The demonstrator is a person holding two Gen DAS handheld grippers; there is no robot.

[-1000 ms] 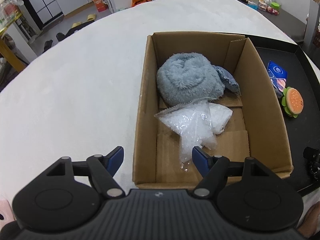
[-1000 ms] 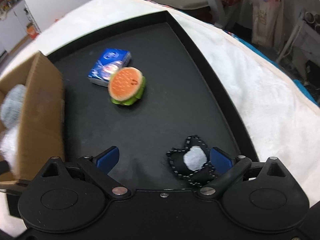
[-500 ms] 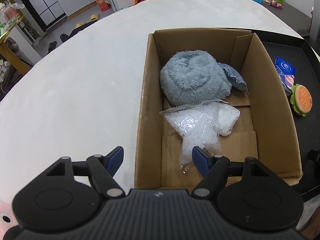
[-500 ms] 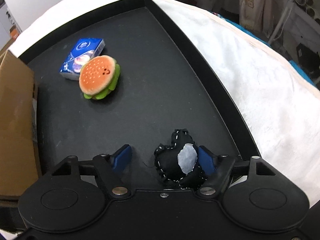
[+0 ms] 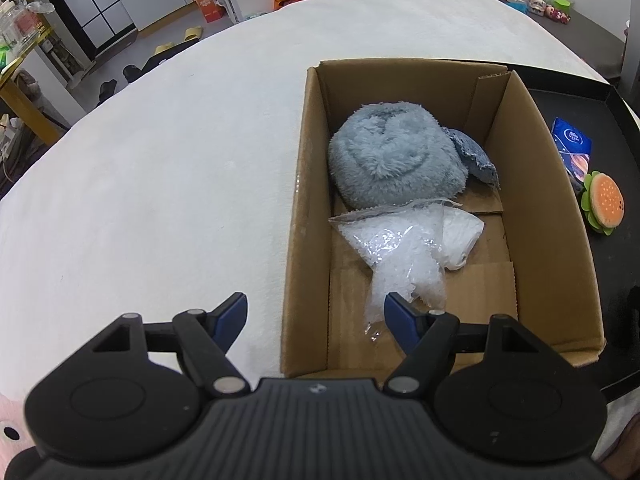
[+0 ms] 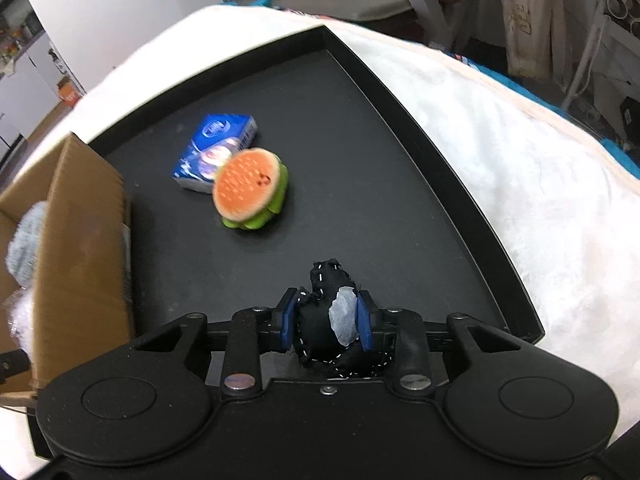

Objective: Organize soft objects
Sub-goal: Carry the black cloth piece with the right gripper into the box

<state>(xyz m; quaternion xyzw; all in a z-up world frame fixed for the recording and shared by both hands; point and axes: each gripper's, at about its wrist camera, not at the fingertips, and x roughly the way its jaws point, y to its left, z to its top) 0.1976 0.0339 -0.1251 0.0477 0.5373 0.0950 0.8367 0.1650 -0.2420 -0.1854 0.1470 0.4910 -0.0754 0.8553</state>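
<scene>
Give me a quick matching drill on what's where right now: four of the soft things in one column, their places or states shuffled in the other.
Things:
1. black stitched toy
2. burger toy
3. grey fluffy plush
4. clear bag of white filling

Places or states:
A. far end of the cardboard box
B. on the black tray, against the blue tissue pack
C. pinched in the right tool
D. middle of the box floor, just ahead of the open left tool

Pairs: 1-C, 2-B, 3-A, 4-D

A white plush surface (image 5: 168, 184) carries a cardboard box (image 5: 548, 240) and black tray (image 6: 424, 128).
</scene>
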